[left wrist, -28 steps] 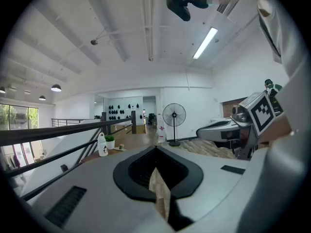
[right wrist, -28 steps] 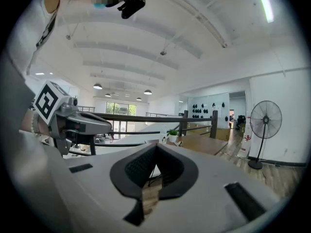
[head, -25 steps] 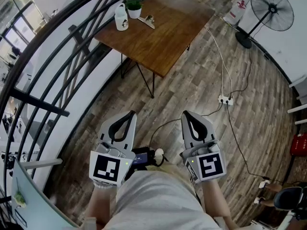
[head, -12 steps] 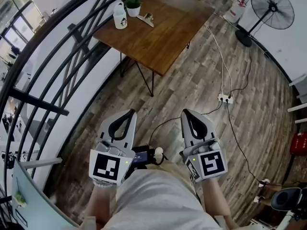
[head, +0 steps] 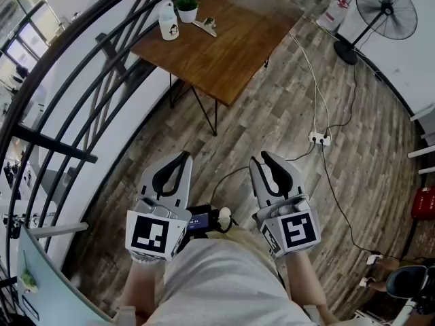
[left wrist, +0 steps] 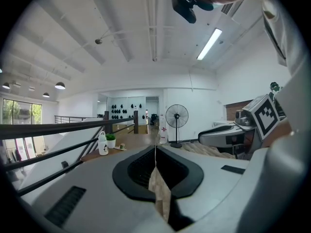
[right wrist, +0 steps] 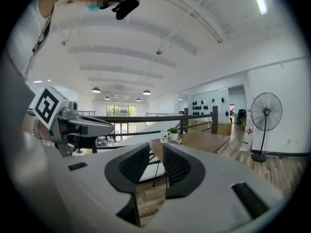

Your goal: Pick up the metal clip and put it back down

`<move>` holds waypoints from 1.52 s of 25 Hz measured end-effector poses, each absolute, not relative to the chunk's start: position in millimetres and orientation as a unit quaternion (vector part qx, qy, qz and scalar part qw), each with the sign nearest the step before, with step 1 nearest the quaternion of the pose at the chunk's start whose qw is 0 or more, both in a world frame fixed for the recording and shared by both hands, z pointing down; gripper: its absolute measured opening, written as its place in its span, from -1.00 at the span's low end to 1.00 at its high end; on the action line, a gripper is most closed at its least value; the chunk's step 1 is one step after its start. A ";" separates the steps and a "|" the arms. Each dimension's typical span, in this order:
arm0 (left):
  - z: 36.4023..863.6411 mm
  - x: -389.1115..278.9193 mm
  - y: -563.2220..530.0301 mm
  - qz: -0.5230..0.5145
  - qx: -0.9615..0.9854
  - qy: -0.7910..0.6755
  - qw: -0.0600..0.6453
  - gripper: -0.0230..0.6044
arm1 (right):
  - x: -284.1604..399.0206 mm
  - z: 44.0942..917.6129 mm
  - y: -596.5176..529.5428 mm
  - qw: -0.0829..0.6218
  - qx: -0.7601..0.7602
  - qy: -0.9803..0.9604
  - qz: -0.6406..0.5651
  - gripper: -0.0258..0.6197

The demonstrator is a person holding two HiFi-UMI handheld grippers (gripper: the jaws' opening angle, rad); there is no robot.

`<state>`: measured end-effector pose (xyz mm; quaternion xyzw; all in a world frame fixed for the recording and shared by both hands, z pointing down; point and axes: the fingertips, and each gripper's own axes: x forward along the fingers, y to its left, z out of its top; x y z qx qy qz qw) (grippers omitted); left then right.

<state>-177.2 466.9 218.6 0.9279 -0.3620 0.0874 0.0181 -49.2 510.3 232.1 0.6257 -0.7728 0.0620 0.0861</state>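
Observation:
The metal clip lies on the far wooden table, beside a white bottle and a small potted plant. Both grippers are held close to the person's body, far short of the table. My left gripper is shut with nothing in it; in the left gripper view its jaws meet in a thin line. My right gripper is open, its jaws have just been opening, and only floor shows between them. From the left gripper view the clip is a small speck on the table.
A black metal railing curves along the left. A standing fan is at the top right. A power strip and cables lie on the wood floor. A chair sits at the lower right, a red object at the right edge.
The right gripper's jaws have parted from shut to open. The left gripper and both hands have stayed in place.

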 end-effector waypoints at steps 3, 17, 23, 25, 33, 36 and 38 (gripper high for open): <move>216.9 -173.7 469.0 0.081 0.925 -0.369 0.033 -0.86 | -48.0 234.5 511.7 0.086 0.621 -0.776 0.067 -0.57; 215.6 -137.1 488.1 0.086 0.925 -0.368 0.026 -0.61 | -10.5 241.9 518.7 0.079 0.611 -0.785 0.074 -0.54; 215.3 -127.2 489.0 0.078 0.924 -0.375 0.005 -0.61 | 7.1 243.9 523.4 0.079 0.612 -0.784 0.066 -0.54; 215.4 -123.2 487.9 0.072 0.924 -0.376 0.006 -0.61 | 11.7 245.2 525.0 0.081 0.612 -0.784 0.064 -0.54; 210.4 -110.6 486.1 0.061 0.925 -0.375 -0.003 -0.61 | 23.2 243.1 526.5 0.082 0.615 -0.783 0.049 -0.54; 209.3 -108.4 479.6 0.069 0.926 -0.371 -0.016 -0.61 | 26.7 243.0 518.6 0.077 0.620 -0.779 0.049 -0.54; 207.9 -108.7 471.6 0.067 0.926 -0.371 -0.017 -0.61 | 26.2 243.6 509.5 0.074 0.621 -0.779 0.046 -0.54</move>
